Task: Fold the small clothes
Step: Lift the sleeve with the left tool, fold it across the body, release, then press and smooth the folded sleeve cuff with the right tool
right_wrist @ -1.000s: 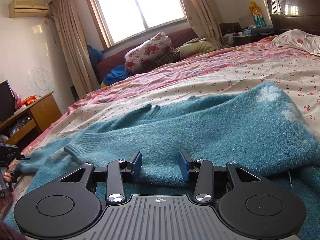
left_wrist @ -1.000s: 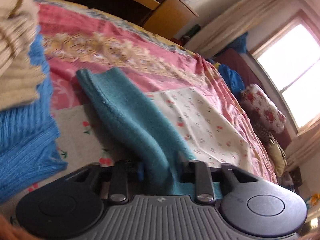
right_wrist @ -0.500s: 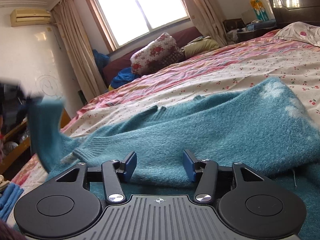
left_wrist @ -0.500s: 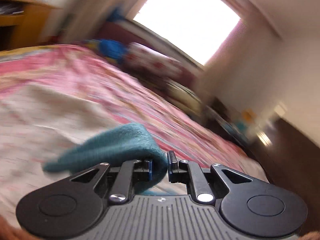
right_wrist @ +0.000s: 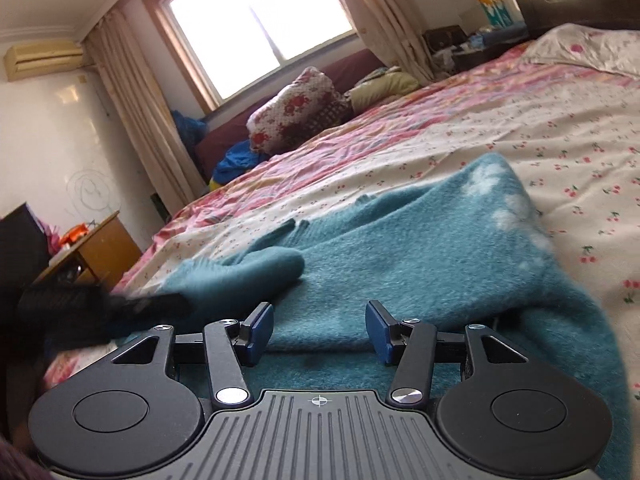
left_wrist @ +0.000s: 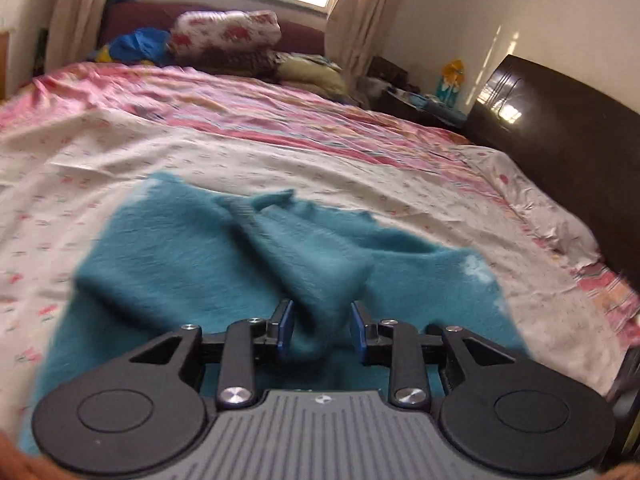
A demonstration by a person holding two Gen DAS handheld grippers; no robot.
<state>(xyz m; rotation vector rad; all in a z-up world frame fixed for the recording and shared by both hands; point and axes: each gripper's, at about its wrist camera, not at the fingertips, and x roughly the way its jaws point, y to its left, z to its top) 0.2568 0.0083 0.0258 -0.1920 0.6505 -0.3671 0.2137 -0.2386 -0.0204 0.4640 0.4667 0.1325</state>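
A teal fuzzy sweater (left_wrist: 192, 264) lies spread on the cherry-print bed sheet (left_wrist: 280, 152). One sleeve (left_wrist: 304, 264) is folded across its body. The sleeve's end runs back between the blue pads of my left gripper (left_wrist: 322, 330), whose jaws are opening and no longer pinch the cloth. In the right wrist view the same sweater (right_wrist: 420, 264) fills the foreground with the folded sleeve (right_wrist: 260, 268) at the left. My right gripper (right_wrist: 320, 332) hovers open over the sweater's near edge with nothing between its pads.
A floral bolster (left_wrist: 228, 34) and other bedding lie under the window at the far side of the bed. A dark headboard (left_wrist: 560, 120) stands at the right. A wooden desk (right_wrist: 96, 248) stands off the bed's left side.
My left gripper swung the sleeve from the bed's side over onto the sweater's body and parted its jaws. My right gripper widened a little and shifted slightly.
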